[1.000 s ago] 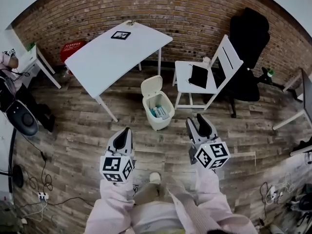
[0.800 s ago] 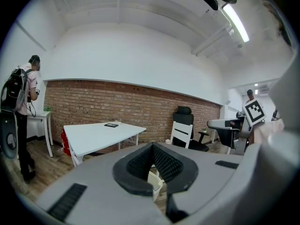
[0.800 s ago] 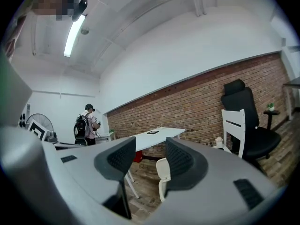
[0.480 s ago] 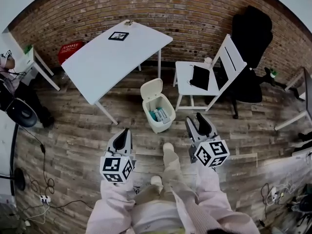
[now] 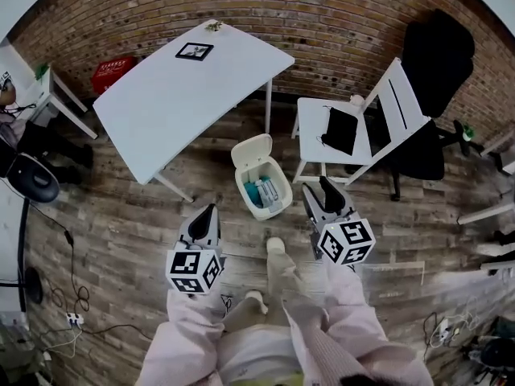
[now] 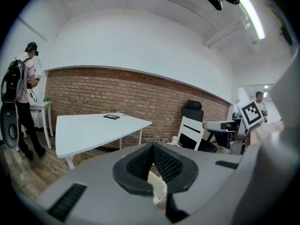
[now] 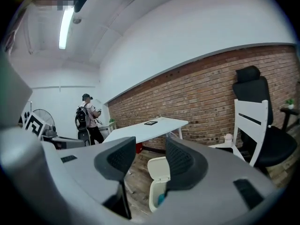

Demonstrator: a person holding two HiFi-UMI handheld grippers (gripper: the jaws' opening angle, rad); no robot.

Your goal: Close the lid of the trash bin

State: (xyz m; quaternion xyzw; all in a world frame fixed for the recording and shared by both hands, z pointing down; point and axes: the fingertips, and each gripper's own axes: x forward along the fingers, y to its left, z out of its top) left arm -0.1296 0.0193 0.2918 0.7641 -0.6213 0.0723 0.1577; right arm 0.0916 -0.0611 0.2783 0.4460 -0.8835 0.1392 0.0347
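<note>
The trash bin [image 5: 263, 187] stands on the floor [image 5: 121, 223] just ahead, lid [image 5: 251, 150] tipped back. It looks light, stiff, hinged plastic: I'd nudge its top edge, not pinch. My right hand-held gripper [image 5: 320, 193] has just been opening, empty; the left hand-held gripper [image 5: 208, 212] is clenched, empty

Person's rig and clothing, entries placed from the marker cubes
- Left tool [image 5: 209, 211]: grey moulded shell, black ribbed pads [image 6: 140, 163], dark slots in the shell
- Right tool [image 5: 319, 188]: same grey shell, black ribbed pads [image 7: 117, 158]
- Marker cubes [image 5: 194, 270]: one at the rear of each tool, white faces, black square codes
- Sleeves [image 5: 187, 328]: behind each cube, pale pink, loose, creased
- Trousers [image 5: 282, 276]: between the cubes, light beige
- Shoes [image 5: 275, 245]: pale toes
</note>
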